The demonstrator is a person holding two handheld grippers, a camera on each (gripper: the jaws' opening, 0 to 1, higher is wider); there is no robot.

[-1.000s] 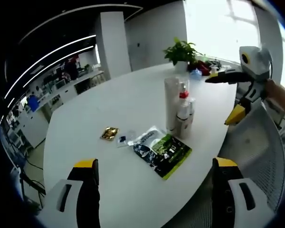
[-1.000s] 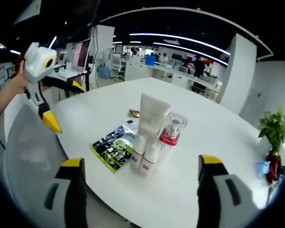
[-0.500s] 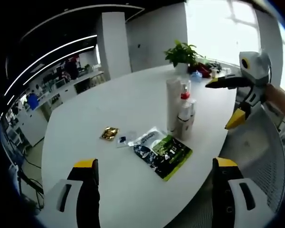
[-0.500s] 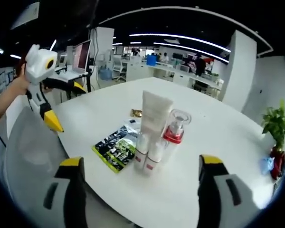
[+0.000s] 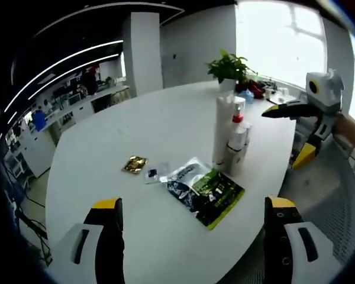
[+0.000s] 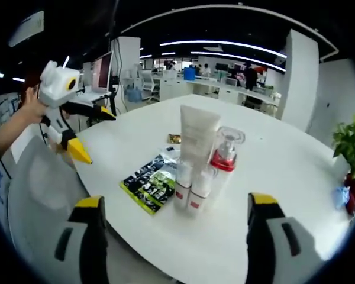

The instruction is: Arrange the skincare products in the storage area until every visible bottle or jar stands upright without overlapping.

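Observation:
Close together on the white table (image 5: pixel 142 118) stand a tall white tube (image 5: pixel 223 127), a clear pump bottle with a red collar (image 5: pixel 237 118) and two small white bottles (image 5: pixel 235 151), all upright. In the right gripper view the tube (image 6: pixel 198 133), the pump bottle (image 6: pixel 228 151) and the small bottles (image 6: pixel 192 186) touch one another. My left gripper (image 5: pixel 193 204) is open, well short of them with nothing between its jaws. My right gripper (image 6: pixel 176 202) is also open and empty. Each shows in the other's view, hand-held off the table edge: the right gripper (image 5: pixel 291 135) and the left gripper (image 6: pixel 97 137).
A green and black sachet (image 5: pixel 206 189) lies flat by the bottles, with a small clear sachet (image 5: pixel 155 173) and a gold one (image 5: pixel 135 164) further left. A potted plant (image 5: pixel 228 65) stands at the far edge. A grey mesh chair (image 6: pixel 41 189) sits against the table.
Both views have shifted a little, and the group of products looks slightly nearer. The products and sachets stay where they were. Both grippers remain open.

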